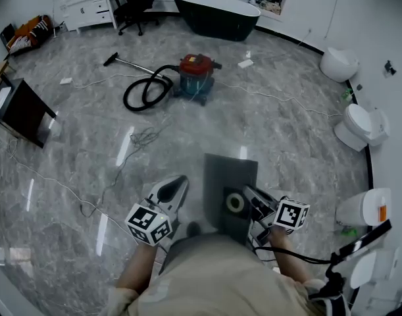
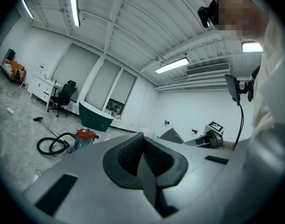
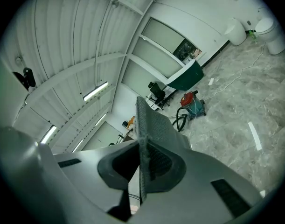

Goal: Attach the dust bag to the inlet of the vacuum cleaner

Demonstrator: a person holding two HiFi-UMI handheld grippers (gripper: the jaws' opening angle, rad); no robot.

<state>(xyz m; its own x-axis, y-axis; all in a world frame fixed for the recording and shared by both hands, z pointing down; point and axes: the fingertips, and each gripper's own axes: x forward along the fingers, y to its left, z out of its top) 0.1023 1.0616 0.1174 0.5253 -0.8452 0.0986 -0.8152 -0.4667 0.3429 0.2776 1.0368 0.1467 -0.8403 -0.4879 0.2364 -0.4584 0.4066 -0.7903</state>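
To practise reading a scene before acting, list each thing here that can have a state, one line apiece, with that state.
Dust bag: held off the floor by one edge, not attached.
Vacuum cleaner: upright on the floor, lid on.
Hose: coiled on the floor beside the vacuum cleaner.
Left gripper: shut, empty.
Right gripper: shut on the dust bag.
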